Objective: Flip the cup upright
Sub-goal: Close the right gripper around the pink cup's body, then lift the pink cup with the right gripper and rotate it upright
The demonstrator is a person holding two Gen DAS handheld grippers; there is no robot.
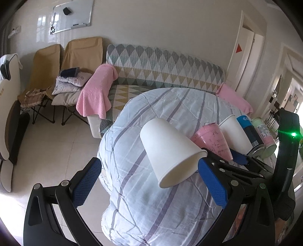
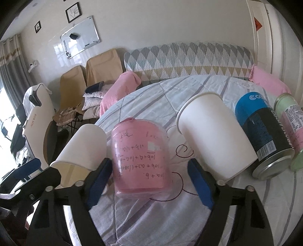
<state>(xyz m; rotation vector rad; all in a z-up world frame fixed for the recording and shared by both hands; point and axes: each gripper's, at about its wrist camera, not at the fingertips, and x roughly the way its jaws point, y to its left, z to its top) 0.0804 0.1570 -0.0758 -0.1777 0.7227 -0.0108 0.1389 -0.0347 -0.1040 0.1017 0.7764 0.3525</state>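
While a striped quilt (image 1: 144,191) covers the round bench, the white paper cup (image 1: 168,151) lies tilted, mouth toward the camera, base raised. Left gripper (image 1: 151,181) fingers spread wide, the cup rim just beside one blue pad. Right gripper (image 2: 149,181) fingers wide too, flanking the pink cup (image 2: 140,157). Behind, a diamond-patterned sofa (image 1: 162,66), pink towel (image 1: 98,92), folding chairs (image 1: 81,53), whiteboard (image 1: 72,16).

Green jar (image 2: 289,121) — right edge cropped
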